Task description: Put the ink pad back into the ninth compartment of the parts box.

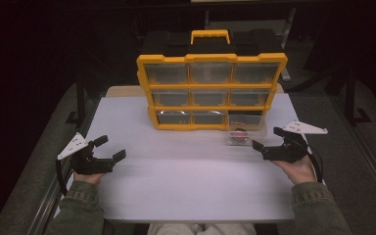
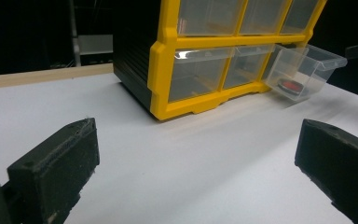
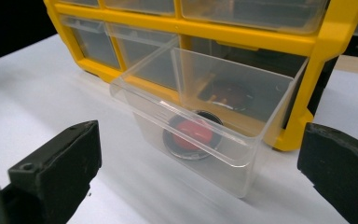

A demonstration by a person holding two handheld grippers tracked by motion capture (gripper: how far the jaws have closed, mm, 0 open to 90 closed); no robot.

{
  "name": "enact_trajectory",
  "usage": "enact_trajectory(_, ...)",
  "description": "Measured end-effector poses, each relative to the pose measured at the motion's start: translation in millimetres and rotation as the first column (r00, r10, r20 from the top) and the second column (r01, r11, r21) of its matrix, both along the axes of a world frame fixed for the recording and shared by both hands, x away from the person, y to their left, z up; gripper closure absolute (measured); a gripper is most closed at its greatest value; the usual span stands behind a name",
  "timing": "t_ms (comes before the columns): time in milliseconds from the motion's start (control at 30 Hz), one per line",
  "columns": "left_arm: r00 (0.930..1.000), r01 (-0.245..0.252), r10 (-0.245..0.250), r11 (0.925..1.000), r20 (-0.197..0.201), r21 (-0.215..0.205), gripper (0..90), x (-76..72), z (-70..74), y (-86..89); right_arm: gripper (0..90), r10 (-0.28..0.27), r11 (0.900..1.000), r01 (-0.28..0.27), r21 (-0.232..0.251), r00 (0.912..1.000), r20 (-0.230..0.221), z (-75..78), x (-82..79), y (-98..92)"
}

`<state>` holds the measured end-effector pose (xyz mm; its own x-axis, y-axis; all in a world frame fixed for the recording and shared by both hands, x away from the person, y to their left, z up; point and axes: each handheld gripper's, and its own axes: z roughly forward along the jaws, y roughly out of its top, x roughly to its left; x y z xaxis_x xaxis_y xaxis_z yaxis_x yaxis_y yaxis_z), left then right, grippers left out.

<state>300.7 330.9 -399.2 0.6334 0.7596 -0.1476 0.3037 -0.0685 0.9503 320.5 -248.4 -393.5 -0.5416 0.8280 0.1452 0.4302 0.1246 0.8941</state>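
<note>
Two grippers, both with fingers spread and holding nothing. Left gripper (image 1: 109, 148) hovers low at lower left of the high view, well apart from the cabinet (image 1: 211, 93). Right gripper (image 1: 269, 139) sits at right centre, just beside the drawer (image 1: 245, 131).

Drawer: clear, pulled out from the bottom-right slot, its front tipped down onto the desk (image 1: 186, 176). A red-and-black disc (image 3: 192, 134) lies inside, near the front wall.

Long axis runs front-to-back, out of the slot toward the person; open top faces up.

Judgement: step is gripping the drawer. Close the right fingers (image 3: 58, 170) across the front wall, keep it level so the disc stays in.
</note>
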Motion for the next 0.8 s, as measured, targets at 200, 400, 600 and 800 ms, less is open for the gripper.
enact_trajectory(200,1.0000,-0.001,0.001,1.0000,-0.002,-0.006,0.0,0.3,-0.6,0.8,0.0,-0.009,1.000,0.009,0.009,0.9995,0.030,-3.6,-5.6,-1.5)
enact_trajectory(400,1.0000,0.002,-0.002,1.0000,-0.005,-0.008,0.0,0.8,-0.9,1.0,0.0,-0.035,0.999,0.034,0.021,0.9972,0.066,-9.0,-12.6,-6.2)
enact_trajectory(600,0.9999,0.001,-0.001,1.0000,-0.010,-0.007,0.0,1.0,-1.5,0.9,0.0,-0.060,0.998,0.057,0.038,0.9936,0.096,-14.8,-19.1,-15.0)
enact_trajectory(800,1.0000,0.000,0.000,0.9999,-0.007,-0.010,0.0,1.1,-1.1,1.1,0.0,-0.094,0.994,0.087,0.069,0.9887,0.117,-19.9,-25.1,-27.7)
